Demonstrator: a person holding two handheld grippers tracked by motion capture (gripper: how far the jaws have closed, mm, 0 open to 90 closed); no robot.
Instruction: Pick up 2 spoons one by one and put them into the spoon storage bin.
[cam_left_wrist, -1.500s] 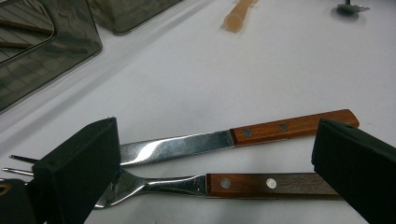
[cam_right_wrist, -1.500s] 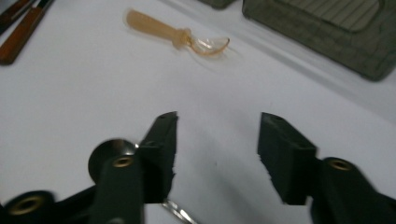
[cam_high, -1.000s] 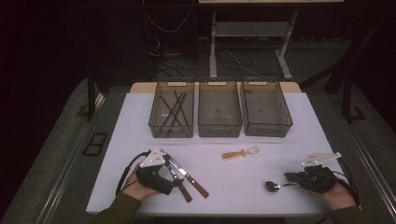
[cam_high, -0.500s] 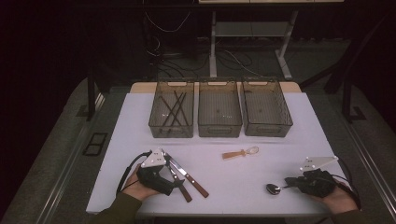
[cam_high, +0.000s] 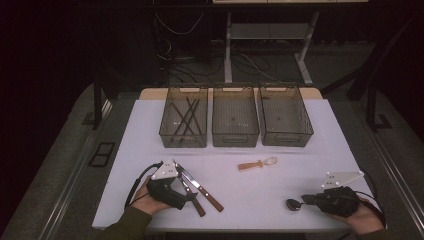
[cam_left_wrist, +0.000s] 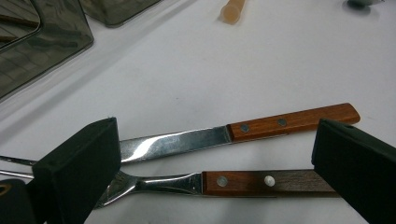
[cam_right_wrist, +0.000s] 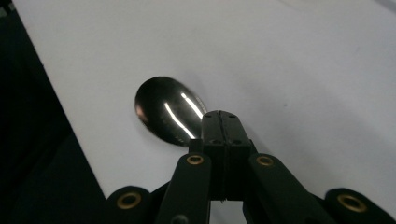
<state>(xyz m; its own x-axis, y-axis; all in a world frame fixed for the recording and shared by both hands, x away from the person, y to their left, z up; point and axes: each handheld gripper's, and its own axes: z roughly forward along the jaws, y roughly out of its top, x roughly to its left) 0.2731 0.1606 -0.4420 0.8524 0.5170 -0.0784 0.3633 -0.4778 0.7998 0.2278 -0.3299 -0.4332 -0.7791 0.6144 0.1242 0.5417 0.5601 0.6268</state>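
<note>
Right tool (cam_high: 306, 201), jaws pressed together, pinches the metal spoon (cam_right_wrist: 169, 111) at the neck; its bowl lies on the white worktop (cam_high: 280, 150) near the front edge. Left tool (cam_left_wrist: 212, 163) stands spread over a wood-handled knife (cam_left_wrist: 243, 132) and fork (cam_left_wrist: 224, 181), touching neither. From the high view come three smoky bins (cam_high: 235, 116) and a small wooden spoon (cam_high: 256, 163), which the right gripper view lacks. No writing is legible.

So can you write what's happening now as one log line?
left gripper: jaws open around knife and fork | right gripper: jaws shut on spoon | three bins behind
</note>
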